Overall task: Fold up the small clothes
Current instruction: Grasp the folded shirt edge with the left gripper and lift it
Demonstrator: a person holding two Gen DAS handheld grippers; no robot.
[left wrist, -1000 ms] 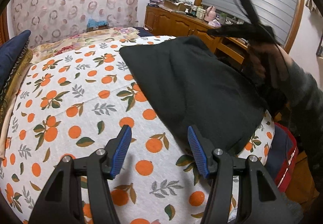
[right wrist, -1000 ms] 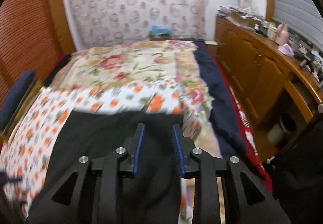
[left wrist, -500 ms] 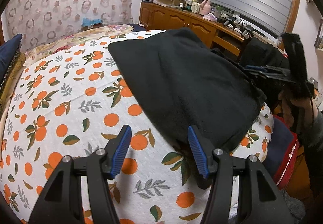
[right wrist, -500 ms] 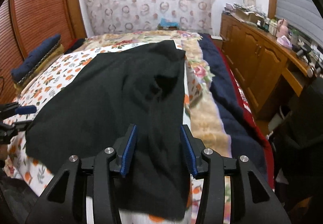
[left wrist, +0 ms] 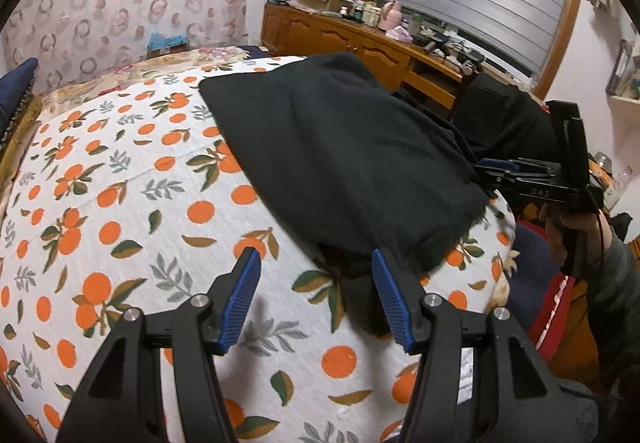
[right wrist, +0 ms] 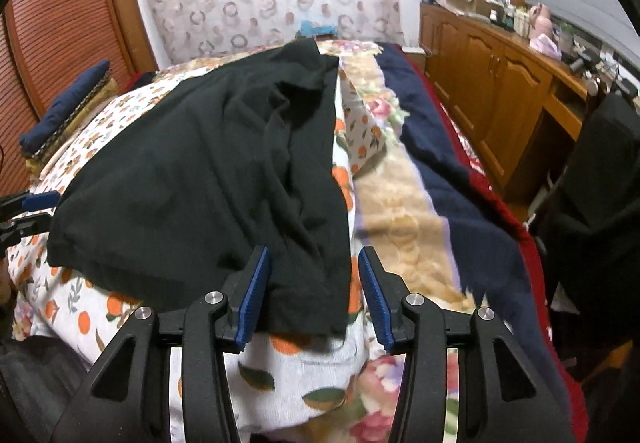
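Note:
A black garment [left wrist: 344,147] lies spread on the orange-print bedsheet [left wrist: 120,203], wrinkled along its right side [right wrist: 288,163]. My left gripper [left wrist: 314,257] hangs open just short of the garment's near corner, nothing pressed between its blue pads. My right gripper [right wrist: 313,257] hovers over the garment's near right hem. Its jaws are parted and the cloth lies under the gap, untouched by the pads. In the left wrist view a hand holds the right gripper [left wrist: 496,165] at the garment's right edge. The left gripper [right wrist: 36,209] shows at the far left of the right wrist view.
A floral blanket [right wrist: 400,211] and a navy-and-red cover [right wrist: 480,227] run along the bed's right side. A wooden sideboard [right wrist: 500,83] with clutter stands to the right. Folded navy bedding [right wrist: 68,103] is stacked at the left. A dark chair [right wrist: 600,183] stands near the bed's corner.
The right gripper let go of the black cloth, widened, and came down and back to the bed's near edge. The garment now lies flat. The left gripper edged toward its corner.

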